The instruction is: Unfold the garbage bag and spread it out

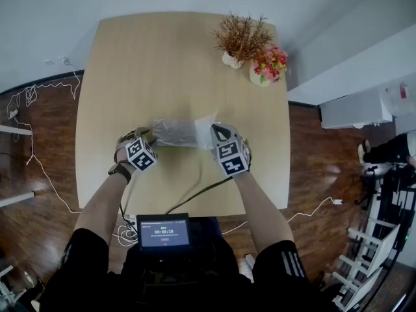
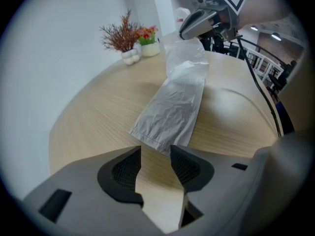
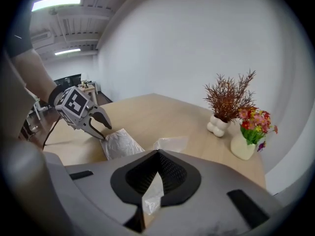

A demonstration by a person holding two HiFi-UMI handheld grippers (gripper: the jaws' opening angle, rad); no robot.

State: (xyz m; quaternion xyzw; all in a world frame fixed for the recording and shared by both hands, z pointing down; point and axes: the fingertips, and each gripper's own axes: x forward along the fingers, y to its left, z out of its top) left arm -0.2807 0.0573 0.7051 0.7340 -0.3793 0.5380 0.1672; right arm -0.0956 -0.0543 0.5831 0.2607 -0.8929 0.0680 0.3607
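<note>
A grey, translucent garbage bag (image 1: 174, 132) lies folded as a long strip across the middle of the wooden table (image 1: 130, 64). My right gripper (image 1: 217, 130) is shut on the strip's right end and holds that thin film (image 3: 151, 196) raised off the table, so a pale flap stands up there. My left gripper (image 1: 144, 138) points steeply down at the strip's left end. Its jaws stand apart, with bare table between the pads, and the bag's hemmed edge (image 2: 150, 139) lies just ahead of its fingertips (image 2: 173, 150). The right gripper view shows the left gripper (image 3: 93, 124) open, one tip at the bag's corner.
A white vase of dried brown twigs (image 1: 239, 39) and a pale vase of coloured flowers (image 1: 266, 67) stand at the table's far right corner. A small screen (image 1: 163, 233) sits at the near edge by my body. A cable (image 1: 201, 190) trails over the near table.
</note>
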